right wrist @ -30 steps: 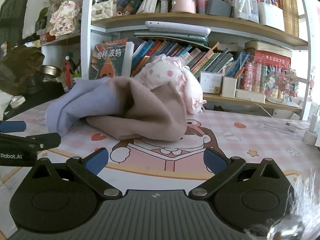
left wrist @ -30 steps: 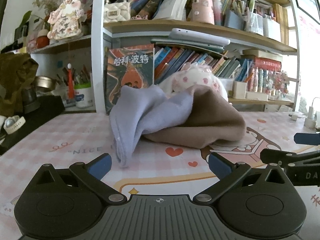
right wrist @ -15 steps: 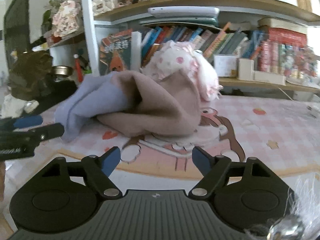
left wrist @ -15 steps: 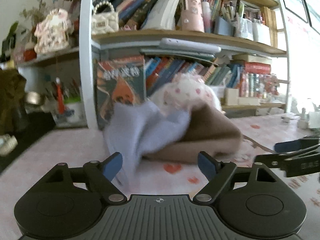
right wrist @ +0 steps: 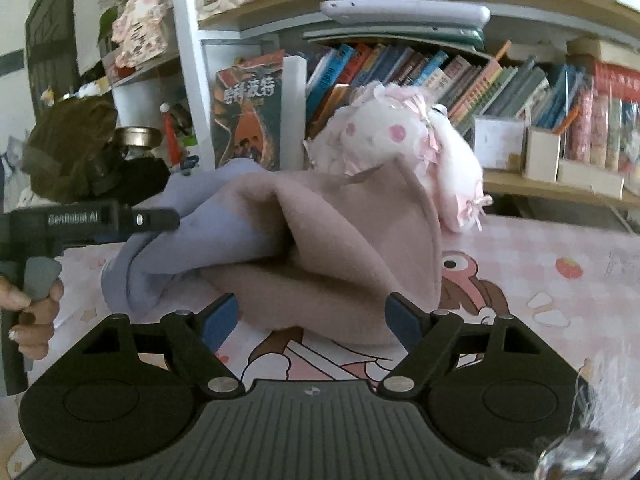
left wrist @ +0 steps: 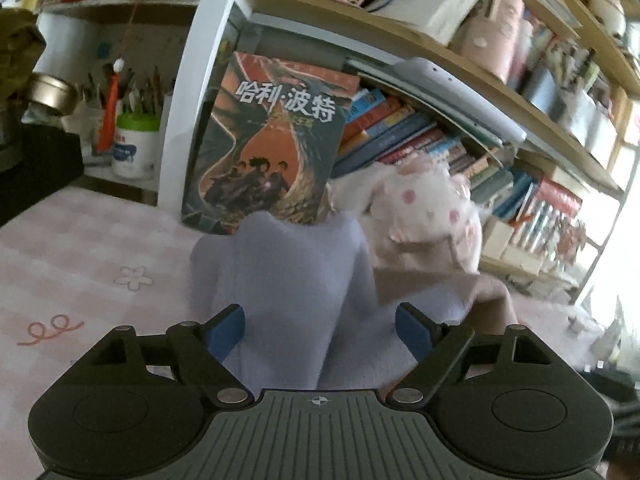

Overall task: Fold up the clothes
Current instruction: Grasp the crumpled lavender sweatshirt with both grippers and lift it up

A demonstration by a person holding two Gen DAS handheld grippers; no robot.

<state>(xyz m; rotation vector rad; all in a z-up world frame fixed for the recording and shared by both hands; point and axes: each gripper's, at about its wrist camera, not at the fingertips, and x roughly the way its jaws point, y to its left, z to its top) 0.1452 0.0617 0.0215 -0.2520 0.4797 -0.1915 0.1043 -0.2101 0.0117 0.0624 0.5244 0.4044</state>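
A crumpled garment lies on the pink desk mat, lavender on one side [left wrist: 296,280] [right wrist: 188,236] and tan-brown on the other [left wrist: 472,288] [right wrist: 336,248]. My left gripper [left wrist: 320,330] is open, its blue pads on either side of the lavender fabric, close over it. My right gripper [right wrist: 312,320] is open, its pads flanking the lower edge of the tan part. The left gripper's body [right wrist: 92,220] and the hand holding it show at the left of the right wrist view.
A white-and-pink plush toy [right wrist: 404,148] sits behind the garment. A bookshelf with an upright book [left wrist: 272,148] and rows of books [right wrist: 440,76] lines the back. A pen cup [left wrist: 134,148] and a dark bundle [right wrist: 68,148] stand at the left.
Both grippers have moved forward to the garment. The left one has tilted and now straddles the lavender part; the right one has closed in on the tan edge.
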